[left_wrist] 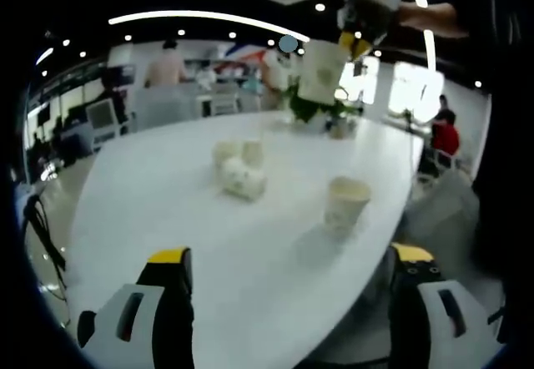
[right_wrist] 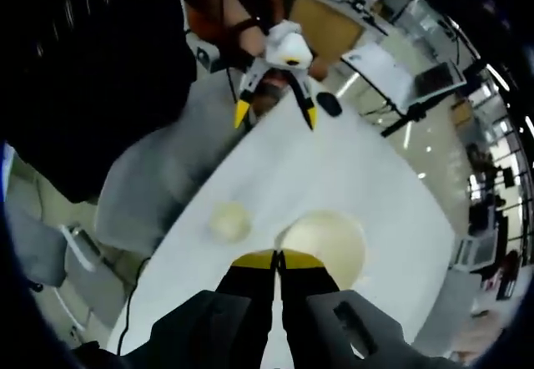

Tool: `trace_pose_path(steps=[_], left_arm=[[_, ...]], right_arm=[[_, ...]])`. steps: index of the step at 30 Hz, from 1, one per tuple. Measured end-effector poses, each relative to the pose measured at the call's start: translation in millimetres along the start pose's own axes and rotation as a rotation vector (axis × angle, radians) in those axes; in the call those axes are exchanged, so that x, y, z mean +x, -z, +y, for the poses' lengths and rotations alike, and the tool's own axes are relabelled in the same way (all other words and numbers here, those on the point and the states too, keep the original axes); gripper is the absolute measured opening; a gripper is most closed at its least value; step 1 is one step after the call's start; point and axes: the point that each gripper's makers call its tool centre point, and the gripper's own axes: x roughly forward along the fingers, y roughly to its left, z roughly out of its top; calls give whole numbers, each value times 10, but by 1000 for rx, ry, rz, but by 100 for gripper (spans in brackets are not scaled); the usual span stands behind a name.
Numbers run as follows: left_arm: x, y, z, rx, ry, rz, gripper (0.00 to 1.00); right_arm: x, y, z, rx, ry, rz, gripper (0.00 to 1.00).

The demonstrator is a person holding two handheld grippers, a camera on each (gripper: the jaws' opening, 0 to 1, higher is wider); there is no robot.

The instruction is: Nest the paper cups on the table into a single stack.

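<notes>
we are holding a gripper in each hand over a big white table (left_wrist: 167,210). in the left gripper view, our left gripper (left_wrist: 288,273) is sitting low at the near edge of the table, and its two yellow-tipped fingers (left_wrist: 169,258) are spread wide with nothing between them. in the right gripper view we are seeing this same left gripper (right_wrist: 274,118) from the other side, spread open above the table edge.

our right gripper (left_wrist: 359,45) is hanging high above the far side of the table in the left gripper view. it is pinching the rim of a paper cup (left_wrist: 321,70) and holding it up in the air. in the right gripper view, the right gripper (right_wrist: 276,260) has its yellow fingertips pressed close together on the edge of that cup (right_wrist: 329,248), and we are looking down into the cup's round mouth.

another paper cup (left_wrist: 345,204) is standing upright on the table, toward the right side in the left gripper view. in the right gripper view this cup (right_wrist: 229,220) is showing from above, just beside the held cup. a small bunch of cups (left_wrist: 239,169) is lying near the middle of the table, some tipped on their sides. a green plant (left_wrist: 313,108) is sitting at the far end of the table.
</notes>
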Motion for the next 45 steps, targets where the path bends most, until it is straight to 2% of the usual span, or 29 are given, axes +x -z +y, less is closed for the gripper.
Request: trace_pose_path(steps=[20, 29, 32, 45], left_arm=[[0, 13, -52, -3, 5, 6, 96], [-8, -12, -42, 0, 4, 2, 96], [-10, 1, -45, -2, 5, 4, 96], [-17, 30, -69, -2, 13, 16, 96]], right_arm=[[346, -158, 514, 30, -102, -50, 0], [458, -128, 604, 36, -122, -54, 0], [501, -119, 640, 6, -126, -46, 0], [688, -1, 682, 53, -138, -47, 0]])
